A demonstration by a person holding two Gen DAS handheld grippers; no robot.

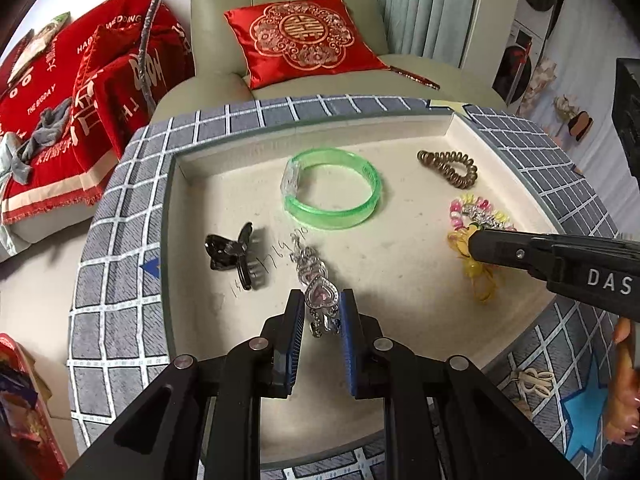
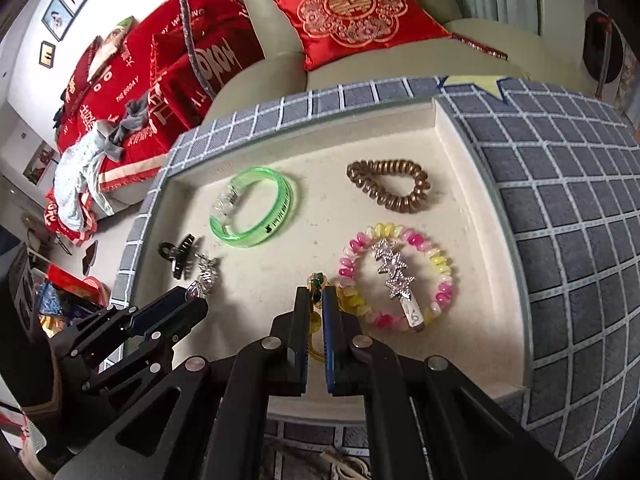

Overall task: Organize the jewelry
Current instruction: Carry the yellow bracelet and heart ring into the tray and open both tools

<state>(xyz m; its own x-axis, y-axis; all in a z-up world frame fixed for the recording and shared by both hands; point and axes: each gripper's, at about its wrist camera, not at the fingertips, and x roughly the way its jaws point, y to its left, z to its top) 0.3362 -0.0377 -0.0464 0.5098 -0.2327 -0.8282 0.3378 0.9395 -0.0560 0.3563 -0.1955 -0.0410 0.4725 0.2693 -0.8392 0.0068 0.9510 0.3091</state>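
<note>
A cream tray holds the jewelry. My left gripper is shut on a silver chain bracelet with a heart piece, pinched between the blue pads near the tray's front. My right gripper is shut on a translucent yellow looped piece with a green bit at its top. In the left wrist view the right gripper's tip sits on that yellow piece. Also in the tray lie a green bangle, a brown spiral hair tie, a black claw clip, and a pink-and-yellow bead bracelet around a silver star clip.
The tray sits on a grey grid-patterned cloth. Behind it stands a pale green sofa with a red cushion, and red blankets lie to the left. A person's hand shows at the right edge.
</note>
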